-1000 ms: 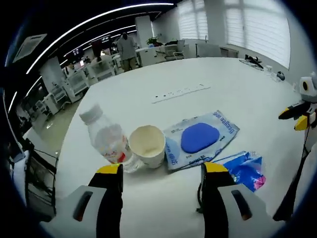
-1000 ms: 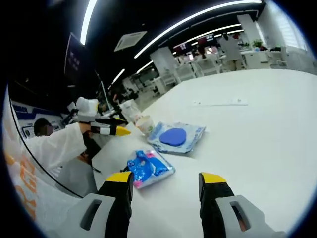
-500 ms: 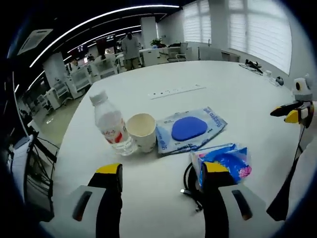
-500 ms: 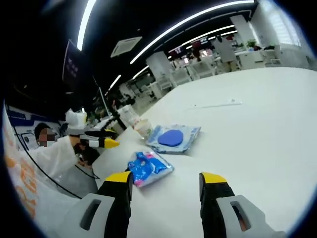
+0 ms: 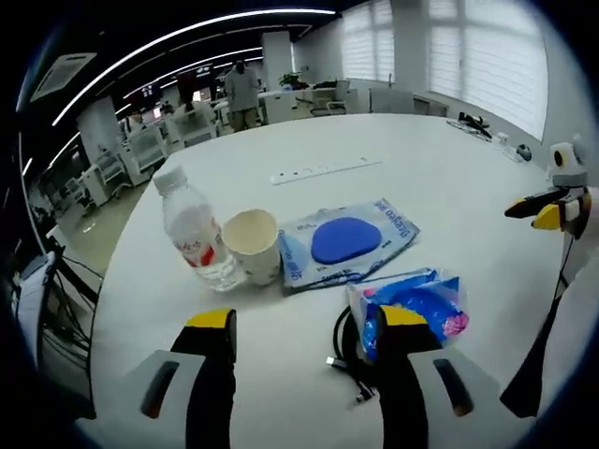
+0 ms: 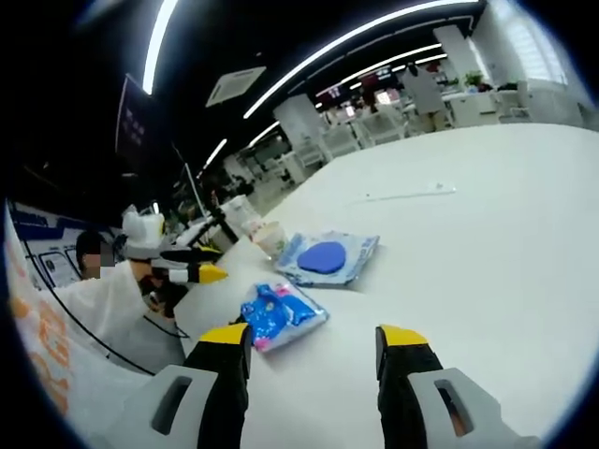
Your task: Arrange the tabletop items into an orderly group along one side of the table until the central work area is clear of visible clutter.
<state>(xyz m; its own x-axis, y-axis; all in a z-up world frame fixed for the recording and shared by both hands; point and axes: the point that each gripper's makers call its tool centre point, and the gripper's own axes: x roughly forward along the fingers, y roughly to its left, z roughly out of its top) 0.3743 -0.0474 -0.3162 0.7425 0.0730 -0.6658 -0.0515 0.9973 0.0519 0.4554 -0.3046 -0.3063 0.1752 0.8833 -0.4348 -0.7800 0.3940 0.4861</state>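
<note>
A clear water bottle [image 5: 194,234] with a red label stands upright on the white table [image 5: 449,178], with a paper cup [image 5: 251,245] touching it on the right. Beside the cup lies a blue mouse pad in its wrapper [image 5: 344,241]. Nearer to me lie a blue snack pack [image 5: 412,309] and a coiled black cable [image 5: 351,348]. My left gripper [image 5: 307,323] hovers open just short of them, holding nothing. My right gripper [image 6: 314,337] is open over bare table, short of the snack pack [image 6: 279,313] and the mouse pad [image 6: 328,257]. The cup [image 6: 271,236] stands farther off.
A white power strip [image 5: 323,170] lies across the table's middle. Small dark items [image 5: 482,119] sit at the far right edge. A person in a white sleeve [image 6: 103,290] holds the left gripper [image 6: 192,267] at the table's edge. Office desks and chairs stand beyond.
The left gripper view has pulled back from the table items, so the black cable and the whole snack pack now show. The right gripper view has barely shifted.
</note>
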